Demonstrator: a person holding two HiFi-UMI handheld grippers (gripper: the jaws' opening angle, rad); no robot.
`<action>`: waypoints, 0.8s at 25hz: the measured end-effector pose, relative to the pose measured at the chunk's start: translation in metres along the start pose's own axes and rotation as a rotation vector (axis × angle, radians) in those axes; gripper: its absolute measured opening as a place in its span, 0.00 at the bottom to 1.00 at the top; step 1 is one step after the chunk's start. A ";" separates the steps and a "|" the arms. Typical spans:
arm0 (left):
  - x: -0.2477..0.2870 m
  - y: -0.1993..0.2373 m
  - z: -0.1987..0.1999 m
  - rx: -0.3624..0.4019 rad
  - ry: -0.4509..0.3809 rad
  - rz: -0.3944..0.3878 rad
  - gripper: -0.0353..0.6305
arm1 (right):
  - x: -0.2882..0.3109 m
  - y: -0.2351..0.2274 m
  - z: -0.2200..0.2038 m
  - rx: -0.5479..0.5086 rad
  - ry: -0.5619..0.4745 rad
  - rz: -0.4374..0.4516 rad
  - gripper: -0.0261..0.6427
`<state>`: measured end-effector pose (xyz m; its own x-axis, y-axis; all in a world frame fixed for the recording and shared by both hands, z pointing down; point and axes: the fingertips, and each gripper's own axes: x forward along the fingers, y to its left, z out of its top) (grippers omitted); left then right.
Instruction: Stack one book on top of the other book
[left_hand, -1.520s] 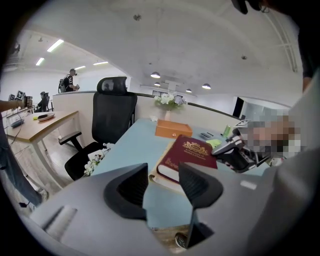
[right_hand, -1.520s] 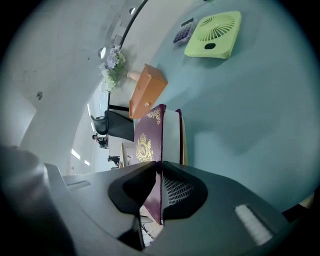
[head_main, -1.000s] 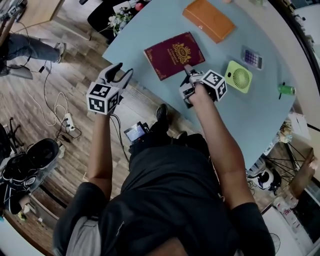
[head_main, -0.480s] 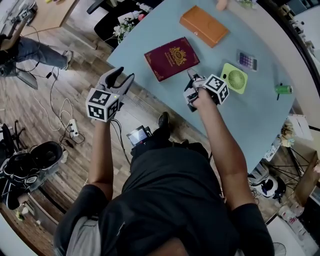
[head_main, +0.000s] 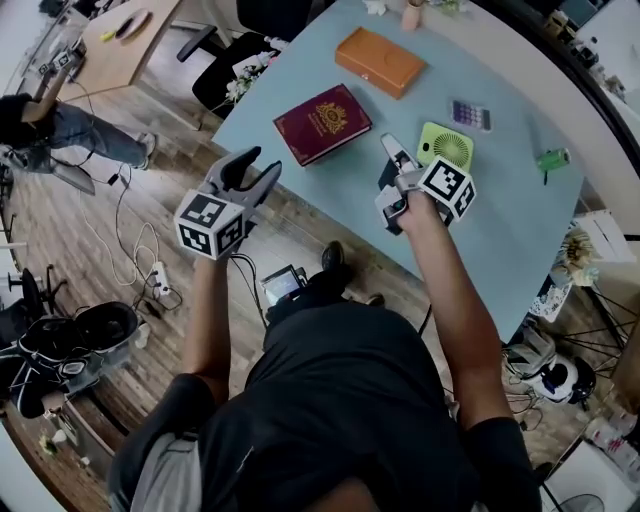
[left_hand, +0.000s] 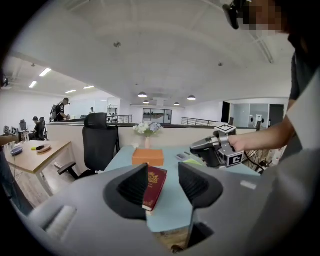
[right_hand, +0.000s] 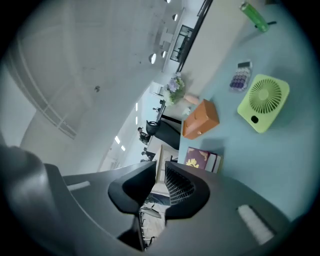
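While empty left tongs (head_main: 256, 166) are gaping and right tongs (head_main: 392, 150) hanging barely apart, the stiff, likely slick red book (head_main: 322, 123) is inviting a near-edge grip.

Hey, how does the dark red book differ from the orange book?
The dark red book has a gold emblem on its cover; the orange book shows no emblem. The dark red book lies nearer the person, the orange book farther back. The orange book looks thicker than the dark red book. Both lie flat on the blue table, apart.

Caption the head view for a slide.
Left gripper and right gripper, both open, short of maroon book and orange book lying apart.
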<state>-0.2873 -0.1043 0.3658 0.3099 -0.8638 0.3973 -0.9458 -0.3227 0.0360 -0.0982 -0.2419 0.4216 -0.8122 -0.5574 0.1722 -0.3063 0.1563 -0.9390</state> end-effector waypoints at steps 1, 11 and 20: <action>-0.002 -0.012 0.007 0.010 -0.008 -0.014 0.42 | -0.011 0.014 0.006 -0.022 -0.010 0.031 0.11; -0.038 -0.121 0.078 0.134 -0.123 -0.108 0.42 | -0.169 0.170 0.039 -0.524 -0.142 0.317 0.11; -0.090 -0.208 0.115 0.245 -0.242 -0.141 0.42 | -0.310 0.233 0.003 -0.998 -0.221 0.283 0.11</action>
<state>-0.1076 -0.0042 0.2170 0.4775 -0.8612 0.1743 -0.8498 -0.5030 -0.1575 0.0839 -0.0351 0.1481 -0.8401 -0.5161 -0.1669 -0.4705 0.8465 -0.2491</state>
